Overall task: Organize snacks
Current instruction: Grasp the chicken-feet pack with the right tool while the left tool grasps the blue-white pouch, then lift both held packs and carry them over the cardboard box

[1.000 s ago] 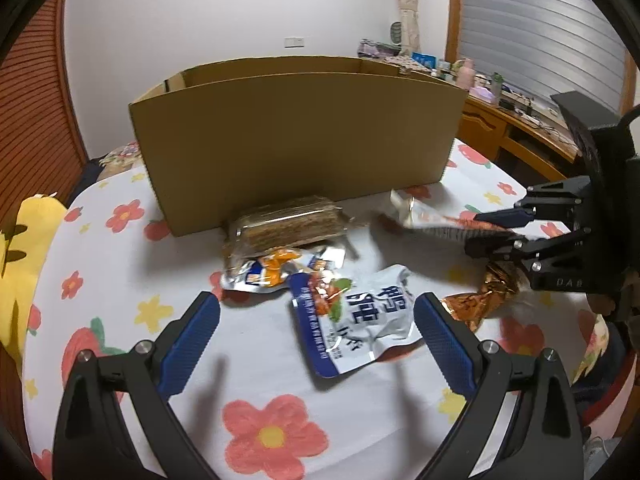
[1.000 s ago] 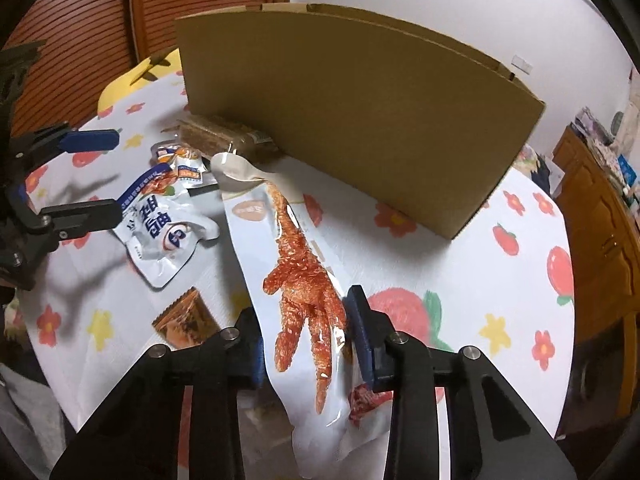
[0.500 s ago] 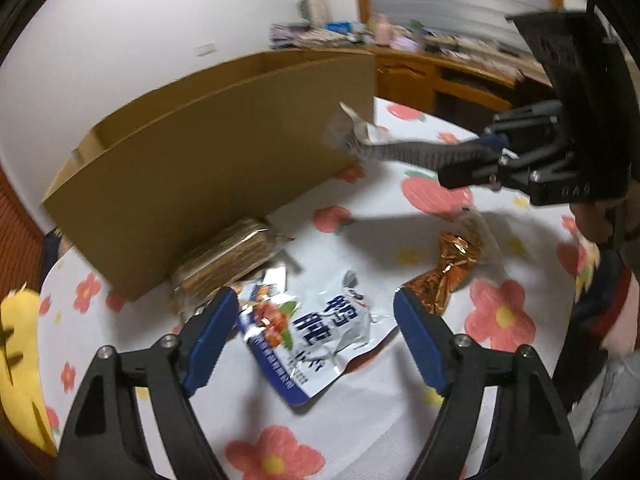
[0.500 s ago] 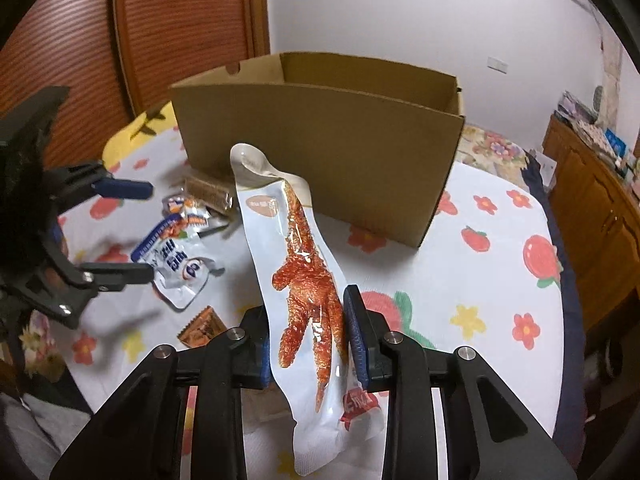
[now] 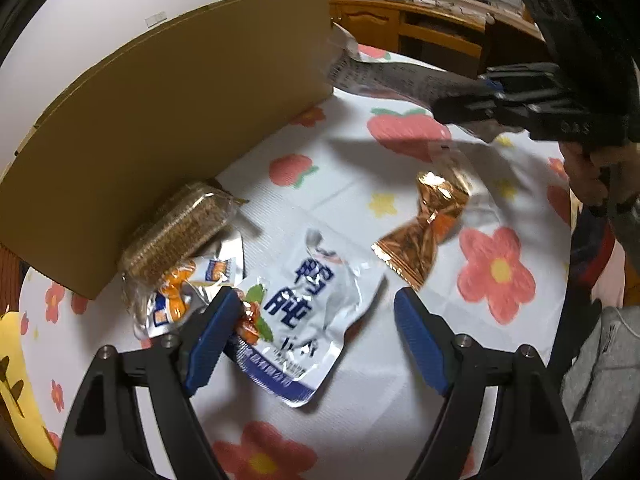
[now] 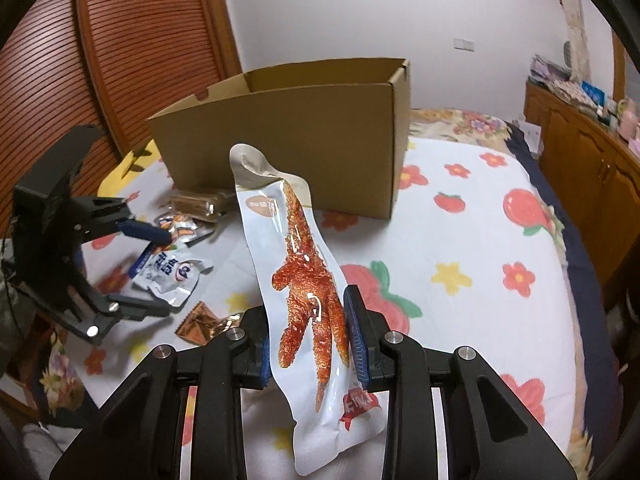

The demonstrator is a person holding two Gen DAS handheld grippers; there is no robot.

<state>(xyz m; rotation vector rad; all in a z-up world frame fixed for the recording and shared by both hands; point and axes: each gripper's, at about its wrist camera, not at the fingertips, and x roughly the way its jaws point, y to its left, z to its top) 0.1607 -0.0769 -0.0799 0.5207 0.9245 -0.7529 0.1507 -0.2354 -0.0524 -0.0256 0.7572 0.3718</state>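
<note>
My right gripper (image 6: 308,340) is shut on a long white chicken-foot packet (image 6: 308,280) and holds it in the air in front of the open cardboard box (image 6: 296,136). My left gripper (image 5: 316,328) is open, low over a silver and blue snack pouch (image 5: 304,308) on the table. Near it lie an orange foil packet (image 5: 424,232), a clear-wrapped biscuit pack (image 5: 180,232) against the box (image 5: 168,120), and a small silver packet (image 5: 188,292). The right gripper with the packet also shows in the left wrist view (image 5: 496,100).
The table has a white cloth (image 6: 480,240) with flowers and fruit prints. A wooden cabinet (image 6: 580,152) stands to the right, a wooden slatted door (image 6: 120,40) behind the box. A yellow cushion (image 5: 16,380) lies at the table's left.
My right gripper has lifted the chicken-foot packet off the table and pulled back from the box. My left gripper has moved closer to the silver and blue pouch.
</note>
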